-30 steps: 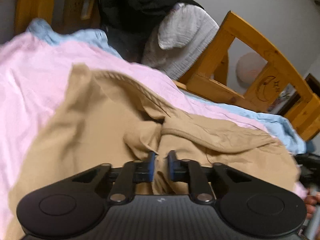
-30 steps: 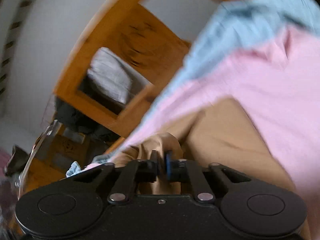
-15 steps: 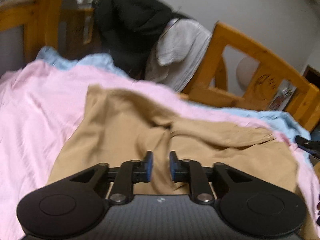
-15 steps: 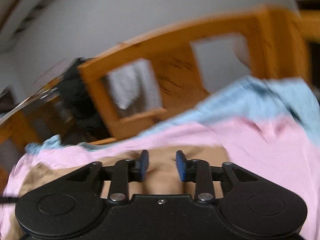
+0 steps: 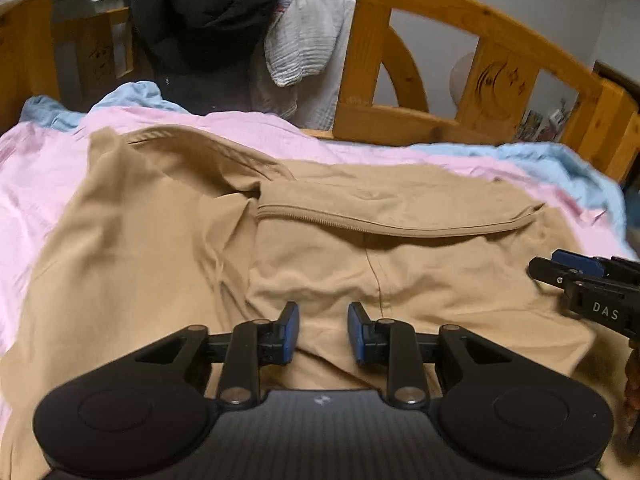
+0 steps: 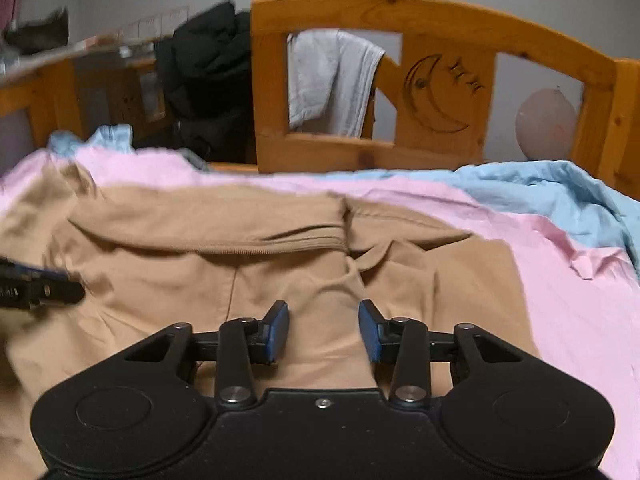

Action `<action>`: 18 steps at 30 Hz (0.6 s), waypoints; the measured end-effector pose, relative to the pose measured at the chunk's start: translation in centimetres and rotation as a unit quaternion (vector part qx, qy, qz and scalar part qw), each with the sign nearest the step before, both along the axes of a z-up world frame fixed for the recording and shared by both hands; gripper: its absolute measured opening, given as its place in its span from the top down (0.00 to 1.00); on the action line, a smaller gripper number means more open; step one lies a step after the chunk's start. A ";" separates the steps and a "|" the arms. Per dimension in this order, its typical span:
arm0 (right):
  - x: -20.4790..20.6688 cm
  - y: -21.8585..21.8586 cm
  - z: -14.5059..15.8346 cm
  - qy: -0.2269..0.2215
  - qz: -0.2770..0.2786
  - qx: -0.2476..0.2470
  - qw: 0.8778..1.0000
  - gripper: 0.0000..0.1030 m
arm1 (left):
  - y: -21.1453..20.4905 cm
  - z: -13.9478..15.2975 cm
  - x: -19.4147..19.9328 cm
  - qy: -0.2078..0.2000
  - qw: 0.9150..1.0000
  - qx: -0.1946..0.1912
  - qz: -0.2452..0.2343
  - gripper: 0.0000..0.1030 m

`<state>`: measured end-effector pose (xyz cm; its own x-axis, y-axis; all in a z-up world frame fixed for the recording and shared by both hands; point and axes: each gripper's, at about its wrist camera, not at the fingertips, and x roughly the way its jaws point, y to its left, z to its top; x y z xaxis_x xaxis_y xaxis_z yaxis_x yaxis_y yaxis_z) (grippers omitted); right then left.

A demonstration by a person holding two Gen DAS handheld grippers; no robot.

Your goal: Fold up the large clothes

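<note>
Both claws, left (image 5: 319, 328) and right (image 6: 323, 332), have just spread, empty, over the tan garment (image 5: 328, 264); better smooth that near fold before regripping.

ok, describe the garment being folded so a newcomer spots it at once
Start at the wooden bed frame with the carved moon. On the bed lies a pink sheet over a blue one. The tan garment is spread on the pink sheet: the only tan cloth there, with a zipper seam across it.

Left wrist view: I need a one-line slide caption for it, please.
Left gripper, jaws just opened, hovers over a tan garment folded on a pink sheet; right gripper alongside.
</note>
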<state>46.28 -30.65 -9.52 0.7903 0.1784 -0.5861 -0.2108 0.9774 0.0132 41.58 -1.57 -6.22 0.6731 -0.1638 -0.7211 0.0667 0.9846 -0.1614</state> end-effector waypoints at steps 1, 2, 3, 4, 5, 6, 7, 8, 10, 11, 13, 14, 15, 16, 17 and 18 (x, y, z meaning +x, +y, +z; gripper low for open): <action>-0.7 -0.3 0.7 -0.008 0.005 0.003 1.000 0.60 | 0.3 0.4 -0.7 -0.007 1.000 -0.008 -0.006 0.71; -1.4 -0.4 1.3 -0.015 0.011 0.003 1.000 0.60 | 0.5 0.5 -1.2 -0.011 1.000 -0.010 -0.012 0.70; -2.1 -0.5 1.6 -0.019 0.019 0.002 1.000 0.60 | 0.4 0.5 -1.7 -0.011 1.000 -0.010 -0.019 0.69; -2.8 -0.4 2.0 -0.020 0.028 -0.001 0.999 0.59 | 0.1 0.2 -2.0 -0.009 1.000 -0.006 -0.026 0.67; -3.3 -0.1 1.9 -0.017 0.039 -0.008 0.999 0.56 | -0.3 -0.3 -2.1 -0.004 0.999 0.005 -0.032 0.67; -3.7 0.3 1.6 -0.010 0.049 -0.019 0.999 0.55 | -0.7 -0.8 -1.9 0.003 0.999 0.017 -0.034 0.67; -3.9 0.9 1.1 0.001 0.056 -0.033 0.998 0.54 | -1.2 -1.5 -1.9 0.010 0.999 0.028 -0.037 0.66; -3.8 1.4 0.4 0.016 0.062 -0.051 0.997 0.54 | -1.5 -2.0 -1.9 0.008 0.999 0.035 -0.036 0.65; -3.5 1.8 -0.7 0.027 0.064 -0.063 0.996 0.54 | -1.3 -2.1 -2.2 0.003 0.999 0.034 -0.033 0.65; -3.5 1.7 -0.6 0.028 0.059 -0.057 0.996 0.54 | -1.0 -1.7 -2.4 0.008 0.999 0.027 -0.027 0.61; -3.9 1.2 0.8 0.021 0.049 -0.036 0.998 0.51 | -0.1 -0.6 -3.2 0.003 1.000 0.005 -0.022 0.51; -4.3 0.9 1.6 0.010 0.053 -0.028 0.998 0.42 | 0.4 0.1 -4.0 -0.009 1.000 0.002 -0.020 0.44; -5.0 0.7 2.4 -0.002 0.059 -0.026 0.998 0.39 | 0.7 0.7 -4.6 -0.019 1.000 0.004 -0.019 0.41; -5.6 0.4 3.2 -0.013 0.066 -0.025 0.997 0.35 | 1.0 1.5 -5.5 -0.032 0.999 0.009 -0.017 0.35; -6.5 0.1 4.1 -0.023 0.073 -0.024 0.997 0.35 | 1.3 2.2 -6.2 -0.041 0.999 0.013 -0.013 0.30; -7.4 -0.2 4.8 -0.029 0.079 -0.025 0.996 0.34 | 1.5 2.9 -7.1 -0.049 0.999 0.016 -0.010 0.28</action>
